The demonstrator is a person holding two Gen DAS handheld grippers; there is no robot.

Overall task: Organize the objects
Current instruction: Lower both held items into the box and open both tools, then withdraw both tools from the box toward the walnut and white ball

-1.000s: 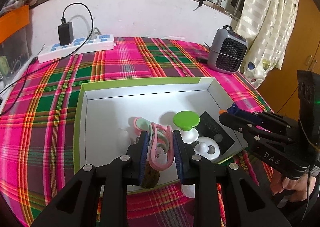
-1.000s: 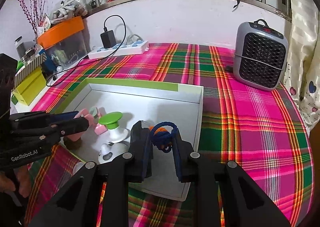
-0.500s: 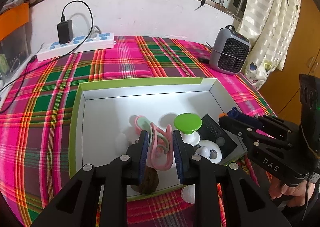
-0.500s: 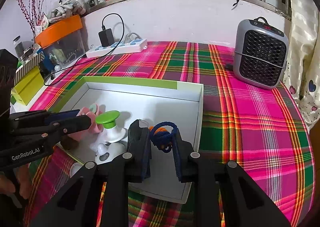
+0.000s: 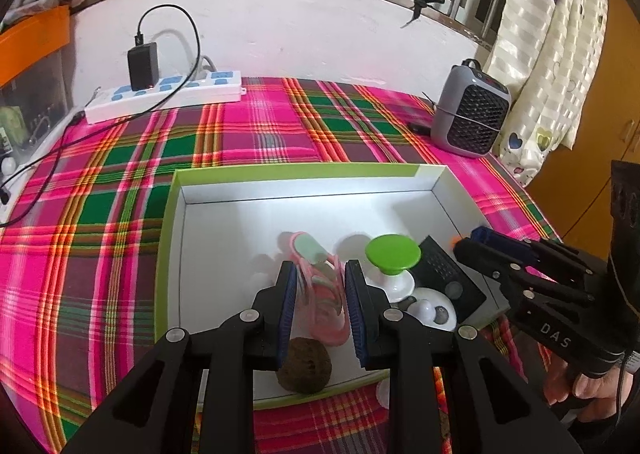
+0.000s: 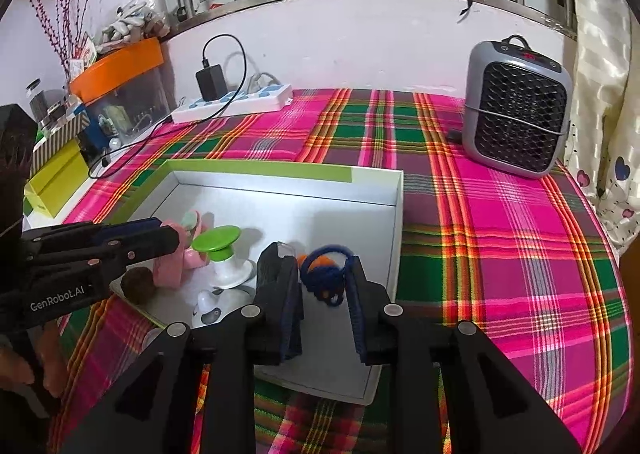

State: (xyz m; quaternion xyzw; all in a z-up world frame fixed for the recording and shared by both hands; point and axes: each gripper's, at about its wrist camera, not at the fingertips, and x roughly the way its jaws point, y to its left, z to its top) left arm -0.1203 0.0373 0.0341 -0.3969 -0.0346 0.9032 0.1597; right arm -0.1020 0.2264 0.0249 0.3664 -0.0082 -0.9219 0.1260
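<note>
A white box with a green rim (image 5: 172, 238) lies on the plaid cloth; it also shows in the right wrist view (image 6: 396, 213). My left gripper (image 5: 320, 286) is shut on a pink and mint ring toy (image 5: 324, 294) just above the box floor. My right gripper (image 6: 320, 274) is shut on a dark blue and orange knotted cord (image 6: 324, 278) over the box's right part. In the box lie a green-topped white knob (image 5: 392, 254), a white rounded toy (image 5: 434, 310), a black flat device (image 5: 444, 274) and a brown ball (image 5: 306, 370).
A grey heater (image 6: 516, 109) stands at the back right. A white power strip (image 5: 164, 95) with a black charger and cable lies at the back left. Storage boxes (image 6: 56, 169) sit off the left edge. A curtain (image 5: 552, 53) hangs at the right.
Both grippers have drawn back slightly and lifted, each still holding its object. The brown ball now shows more fully below the left jaws.
</note>
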